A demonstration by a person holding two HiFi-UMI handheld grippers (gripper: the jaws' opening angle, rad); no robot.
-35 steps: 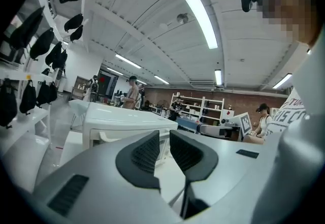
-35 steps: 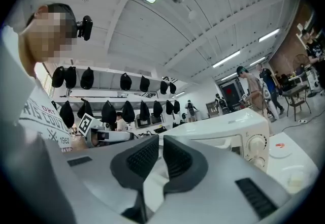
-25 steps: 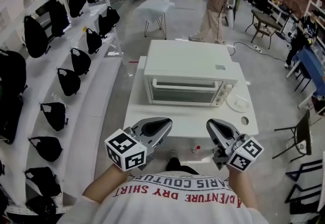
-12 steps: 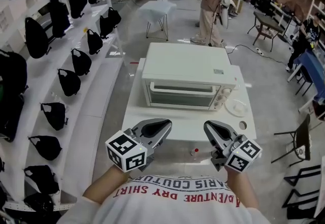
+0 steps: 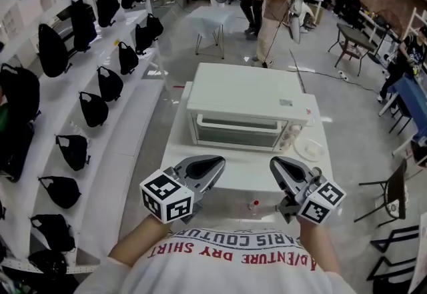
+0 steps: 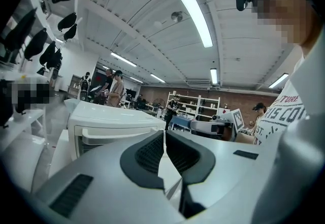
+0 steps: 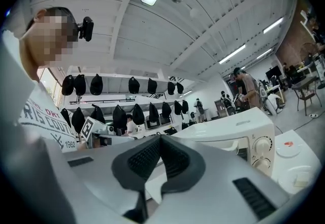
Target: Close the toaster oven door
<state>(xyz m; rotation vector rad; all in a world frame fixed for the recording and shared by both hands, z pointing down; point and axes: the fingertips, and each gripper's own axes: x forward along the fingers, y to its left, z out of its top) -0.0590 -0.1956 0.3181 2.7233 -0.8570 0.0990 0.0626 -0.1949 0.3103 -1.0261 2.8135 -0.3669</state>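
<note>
Table (image 5: 233,171): toaster oven (image 5: 243,109) faces person (image 5: 227,263), lies crosswise; left gripper (image 5: 219,165), right gripper (image 5: 277,166) closed, empty.

The left forearm (image 5: 130,249) and right forearm (image 5: 312,246) reach out from the near edge, side by side. The left gripper (image 5: 216,165) and right gripper (image 5: 276,167) point toward the far side, about level, jaws pressed together, nothing between them

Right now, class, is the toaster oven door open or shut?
Shut. The toaster oven door stands upright, flush with the front, its handle along the top.
</note>
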